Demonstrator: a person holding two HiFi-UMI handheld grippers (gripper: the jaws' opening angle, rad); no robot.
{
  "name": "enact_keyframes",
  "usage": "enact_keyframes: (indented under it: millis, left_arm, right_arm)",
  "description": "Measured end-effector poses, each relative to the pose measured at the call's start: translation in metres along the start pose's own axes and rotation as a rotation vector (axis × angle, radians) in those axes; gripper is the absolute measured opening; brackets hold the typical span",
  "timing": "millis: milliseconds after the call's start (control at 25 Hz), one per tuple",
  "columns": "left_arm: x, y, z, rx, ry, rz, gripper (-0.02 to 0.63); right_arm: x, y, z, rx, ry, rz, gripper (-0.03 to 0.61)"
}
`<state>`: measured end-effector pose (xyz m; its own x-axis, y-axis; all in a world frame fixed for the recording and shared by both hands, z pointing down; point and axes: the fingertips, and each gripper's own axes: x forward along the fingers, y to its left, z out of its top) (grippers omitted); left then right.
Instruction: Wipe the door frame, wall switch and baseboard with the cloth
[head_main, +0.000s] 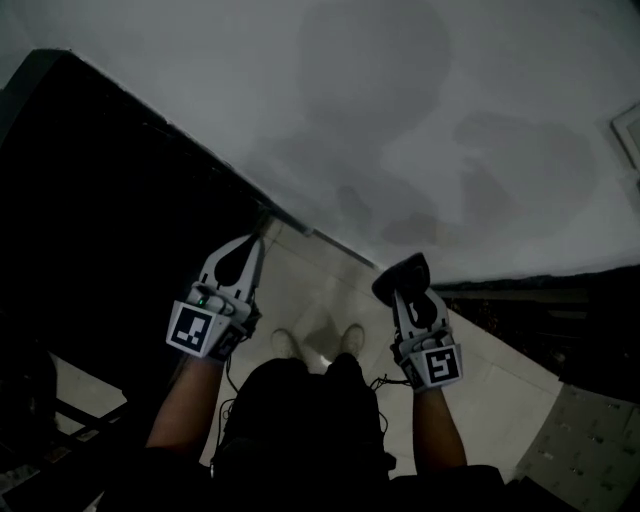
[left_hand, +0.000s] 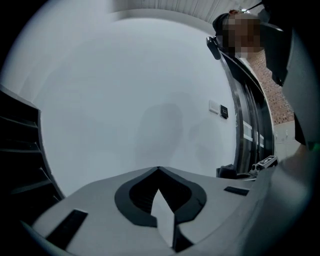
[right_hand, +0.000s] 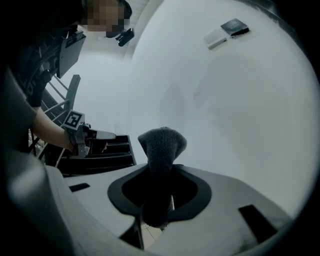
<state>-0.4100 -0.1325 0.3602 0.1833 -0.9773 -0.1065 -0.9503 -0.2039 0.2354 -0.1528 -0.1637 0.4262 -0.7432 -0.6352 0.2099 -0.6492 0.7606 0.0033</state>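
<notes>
Firmly, the right tongs (right_hand: 161, 172) pinch a dark, fuzzy, rounded cloth (right_hand: 162, 142) near the smooth pale wall (right_hand: 240, 110); the left tongs (left_hand: 159, 172) are closed together, empty.

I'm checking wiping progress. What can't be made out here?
Switch: head view, cut off by the right edge.
Door frame: head view, detail lost in darkness.
Baseboard: head view, too dark to judge dirt.
Cloth: right gripper view, lower end hidden behind the jaws.

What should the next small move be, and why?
Probably raise the right gripper toward the wall switch: it is shut on the cloth, which seems short of the wall, and the switch sits up and to its right.
</notes>
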Motion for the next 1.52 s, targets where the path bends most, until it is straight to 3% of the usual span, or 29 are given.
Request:
enact_keyframes:
  millis: [200,520,800,960,1280,1400,1520]
  left_arm:
    - [0.009,-0.014,-0.032,0.012,0.063,-0.055,-0.009]
    - [0.009,-0.031,-0.091,0.034,0.109,-0.029,-0.009]
    - [0.002,-0.018,-0.185,0.023,0.163,-0.027,-0.009]
    - [-0.007,0.017,-0.273,0.042,0.172,-0.039,-0.009]
    - [-0.003,0.090,-0.484,0.110,0.099,-0.088,-0.009]
    - [0.003,0.109,-0.537,0.139,0.087,-0.095,-0.009]
    - [0.003,0.118,-0.563,0.103,0.096,-0.071,-0.009]
  right_arm:
    - [0.002,0.001,-0.026,-0.005,0.034,0.012,0.091]
    - [0.021,-0.004,-0.094,0.036,0.091,0.111,0.091]
    - [0.070,0.016,-0.184,0.017,0.132,0.217,0.091]
    - [0.130,0.028,-0.281,-0.045,0.146,0.267,0.091]
    - [0.268,0.049,-0.532,-0.217,0.170,0.401,0.091]
    - [0.322,0.045,-0.603,-0.170,0.173,0.375,0.091]
    - [0.369,0.031,-0.664,-0.074,0.223,0.312,0.091]
